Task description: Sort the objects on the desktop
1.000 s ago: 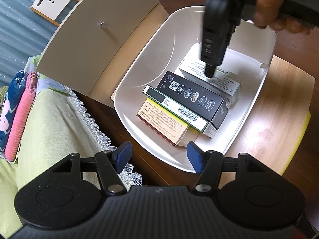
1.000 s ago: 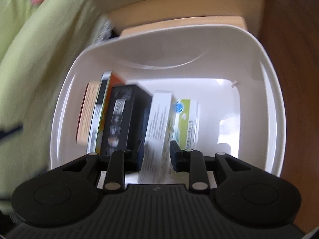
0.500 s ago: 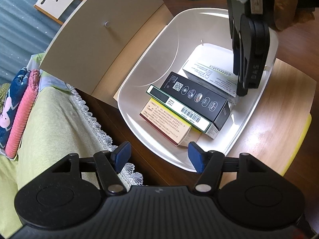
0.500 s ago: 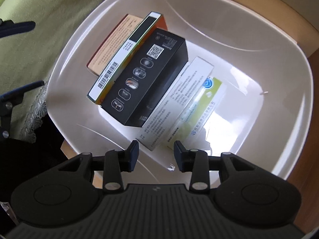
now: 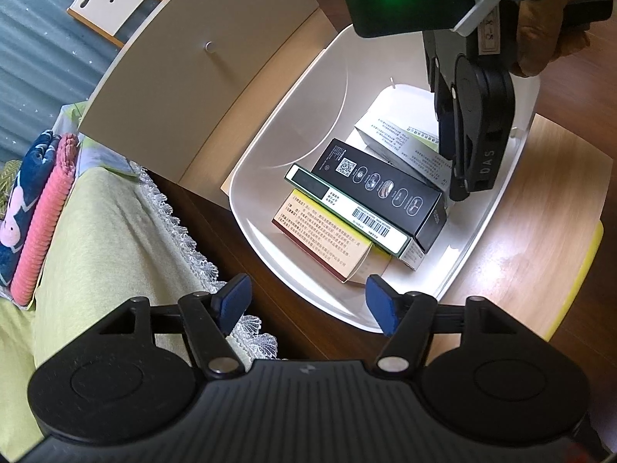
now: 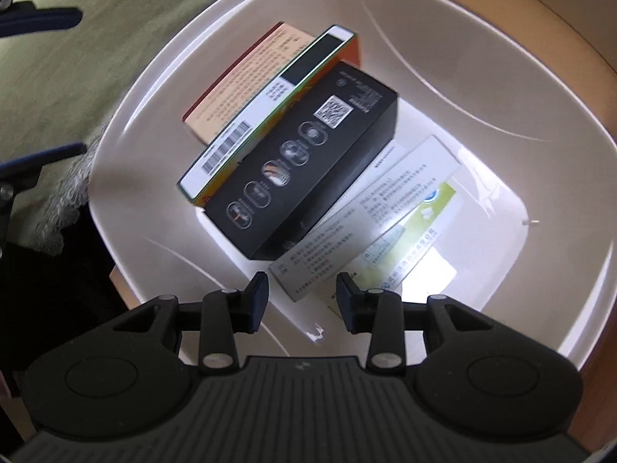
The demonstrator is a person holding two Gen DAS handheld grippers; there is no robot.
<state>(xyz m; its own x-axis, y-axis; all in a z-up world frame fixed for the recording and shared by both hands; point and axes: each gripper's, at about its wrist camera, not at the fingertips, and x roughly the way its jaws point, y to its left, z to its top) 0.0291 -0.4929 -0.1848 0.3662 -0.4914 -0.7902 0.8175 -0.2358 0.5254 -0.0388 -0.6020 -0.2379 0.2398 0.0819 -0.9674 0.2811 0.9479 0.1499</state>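
Observation:
A white plastic bin [image 5: 293, 123] [image 6: 482, 88] holds several boxes side by side: a beige box [image 5: 324, 239] [image 6: 246, 81], a green-edged white box with a barcode [image 5: 347, 208] [image 6: 266, 115], a black box [image 5: 381, 185] [image 6: 308, 154] and a white-and-green box [image 5: 397, 135] [image 6: 378, 208]. My right gripper [image 6: 302, 295] [image 5: 459, 177] hovers open above the white-and-green box, nothing between its fingers, and a hand [image 5: 547, 11] holds it. My left gripper [image 5: 304, 303] stands open and empty over the bin's near rim.
The bin rests on a light wooden board [image 5: 540, 208] with a yellow edge, on a dark wood surface. A beige panel [image 5: 193, 61] leans behind the bin. A green cloth with lace trim [image 5: 115, 231] and folded pink and blue fabrics [image 5: 34, 200] lie to the left.
My right gripper has let go of the white-and-green box, opened and lifted back from it. The box now lies in the bin beside the black one. My left gripper has barely moved.

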